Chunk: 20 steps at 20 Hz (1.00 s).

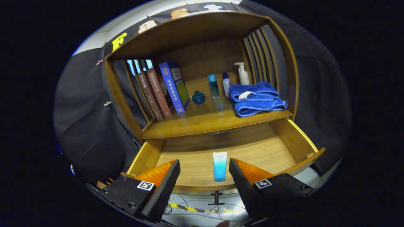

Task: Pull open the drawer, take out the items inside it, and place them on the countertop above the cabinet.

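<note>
The drawer stands pulled open in the lower centre of the frame and contains one tube, lying on the drawer floor. The countertop above carries four books at upper left, one small blue jar, three bottles and one folded blue towel. My gripper is wide open, holding nothing; the tube lies between my fingers, touching neither.
</note>
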Each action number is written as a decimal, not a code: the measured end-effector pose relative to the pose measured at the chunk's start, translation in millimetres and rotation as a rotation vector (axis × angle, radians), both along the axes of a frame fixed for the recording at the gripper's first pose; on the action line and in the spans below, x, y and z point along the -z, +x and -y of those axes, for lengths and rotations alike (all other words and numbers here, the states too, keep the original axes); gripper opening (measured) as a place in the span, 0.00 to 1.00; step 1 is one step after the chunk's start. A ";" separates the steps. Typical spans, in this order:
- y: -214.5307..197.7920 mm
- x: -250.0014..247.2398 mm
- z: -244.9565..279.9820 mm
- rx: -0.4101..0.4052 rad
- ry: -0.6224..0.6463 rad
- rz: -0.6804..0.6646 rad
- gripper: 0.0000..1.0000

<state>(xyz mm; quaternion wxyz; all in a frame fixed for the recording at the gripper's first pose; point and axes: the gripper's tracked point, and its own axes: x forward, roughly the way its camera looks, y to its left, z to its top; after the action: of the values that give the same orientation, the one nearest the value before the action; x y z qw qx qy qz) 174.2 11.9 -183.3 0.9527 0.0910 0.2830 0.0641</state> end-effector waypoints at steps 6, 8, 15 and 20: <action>29.8 75.3 -8.0 -0.102 -0.229 -0.403 0.99; 35.0 101.2 -7.7 -0.095 -0.248 -0.492 1.00; 50.5 160.3 0.1 -0.054 -0.281 -0.674 0.83; 51.6 150.0 1.1 -0.082 -0.263 -0.665 0.39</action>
<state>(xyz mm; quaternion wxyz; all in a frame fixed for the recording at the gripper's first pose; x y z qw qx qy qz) 225.8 10.7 -333.4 0.8087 -0.0277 0.5868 0.0322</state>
